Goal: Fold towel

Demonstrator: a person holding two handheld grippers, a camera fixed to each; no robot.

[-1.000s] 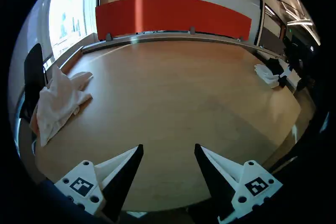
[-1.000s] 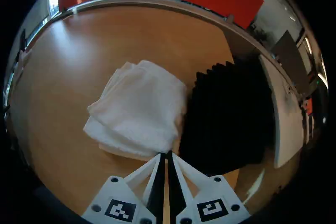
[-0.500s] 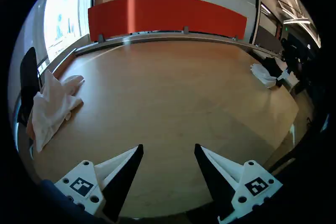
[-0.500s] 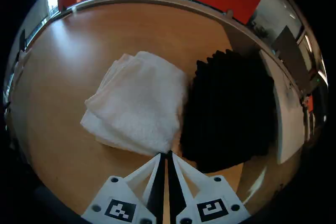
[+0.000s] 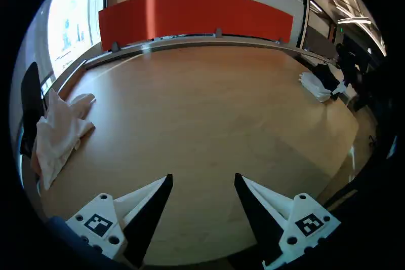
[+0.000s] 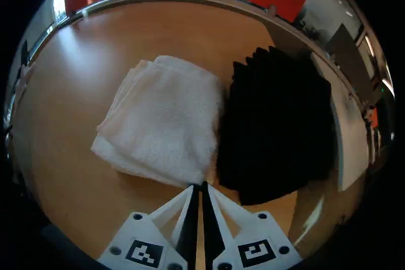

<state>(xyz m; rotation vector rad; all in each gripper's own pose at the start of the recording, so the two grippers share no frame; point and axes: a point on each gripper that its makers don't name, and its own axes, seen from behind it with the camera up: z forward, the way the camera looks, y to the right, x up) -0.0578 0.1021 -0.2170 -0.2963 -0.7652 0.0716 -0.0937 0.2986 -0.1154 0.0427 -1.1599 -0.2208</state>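
A folded white towel [image 6: 162, 120] lies flat on the wooden table [image 6: 101, 47], just ahead of my right gripper [image 6: 201, 191], which is shut with nothing between its fingers, its tips close to the towel's near edge. In the left gripper view the same folded towel [image 5: 314, 85] sits far off at the right edge of the table. A crumpled, unfolded pale towel [image 5: 58, 133] lies at the table's left edge. My left gripper [image 5: 202, 189] hovers open above bare wood [image 5: 202, 113].
A folded black cloth [image 6: 276, 123] lies right beside the white towel, touching its right side. An orange partition [image 5: 195, 16] runs along the table's far edge. A dark chair [image 5: 28, 103] stands behind the crumpled towel. A person [image 5: 354, 67] is at the far right.
The right gripper has eased slightly closer over the folded towel, which now looks larger. The left view has drifted, so the crumpled towel sits a bit further left. Both grippers keep their state.
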